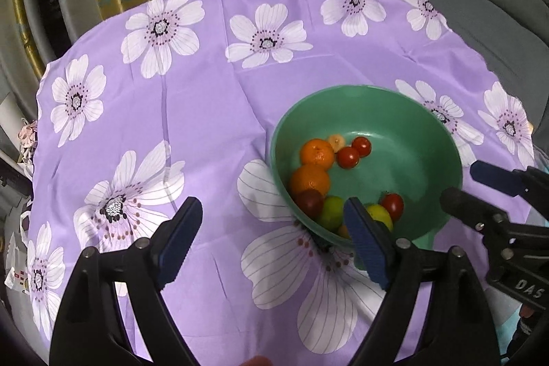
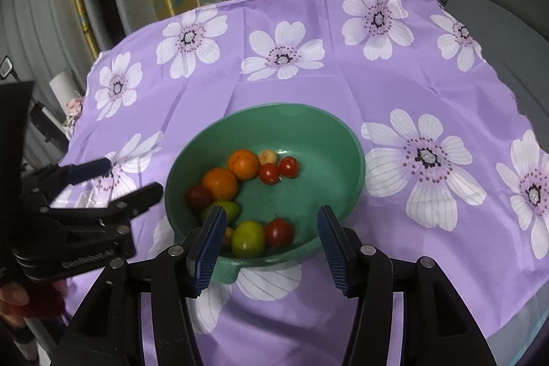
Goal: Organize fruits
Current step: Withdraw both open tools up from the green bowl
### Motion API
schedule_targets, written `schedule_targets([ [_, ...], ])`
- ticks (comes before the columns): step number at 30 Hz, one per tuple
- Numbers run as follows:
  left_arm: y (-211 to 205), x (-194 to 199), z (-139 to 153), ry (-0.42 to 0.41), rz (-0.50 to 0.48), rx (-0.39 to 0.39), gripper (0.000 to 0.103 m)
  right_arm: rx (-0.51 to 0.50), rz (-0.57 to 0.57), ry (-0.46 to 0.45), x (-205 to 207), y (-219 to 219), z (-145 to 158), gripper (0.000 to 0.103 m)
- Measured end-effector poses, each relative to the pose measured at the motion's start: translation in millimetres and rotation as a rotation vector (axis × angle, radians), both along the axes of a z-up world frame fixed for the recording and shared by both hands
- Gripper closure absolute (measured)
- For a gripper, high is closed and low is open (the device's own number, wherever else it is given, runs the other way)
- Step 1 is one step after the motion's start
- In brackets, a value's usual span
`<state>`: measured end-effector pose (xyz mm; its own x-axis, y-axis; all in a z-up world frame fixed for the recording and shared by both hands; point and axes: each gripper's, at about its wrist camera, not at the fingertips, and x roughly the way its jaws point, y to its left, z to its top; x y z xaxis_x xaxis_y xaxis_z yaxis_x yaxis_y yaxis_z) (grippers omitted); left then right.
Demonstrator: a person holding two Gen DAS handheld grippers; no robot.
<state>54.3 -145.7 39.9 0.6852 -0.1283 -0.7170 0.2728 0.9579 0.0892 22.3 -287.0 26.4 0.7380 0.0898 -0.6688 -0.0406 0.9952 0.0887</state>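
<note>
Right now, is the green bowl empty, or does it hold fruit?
It holds fruit. The green bowl contains two oranges, small red tomatoes and green fruits.

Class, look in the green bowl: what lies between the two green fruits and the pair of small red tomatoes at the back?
Bare bowl floor, clearest in the right wrist view.

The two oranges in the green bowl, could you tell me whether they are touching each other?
Touching. In the right wrist view the upper orange and the lower orange press together inside the green bowl, with no green showing between them.
</note>
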Motion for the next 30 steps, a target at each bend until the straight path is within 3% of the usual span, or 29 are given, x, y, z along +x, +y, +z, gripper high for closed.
schedule_targets([
  [30, -7, -4, 10, -0.033, -0.012, 0.072, 0.019, -0.043, 0.032, 0.006, 1, 16, -2, 0.048],
])
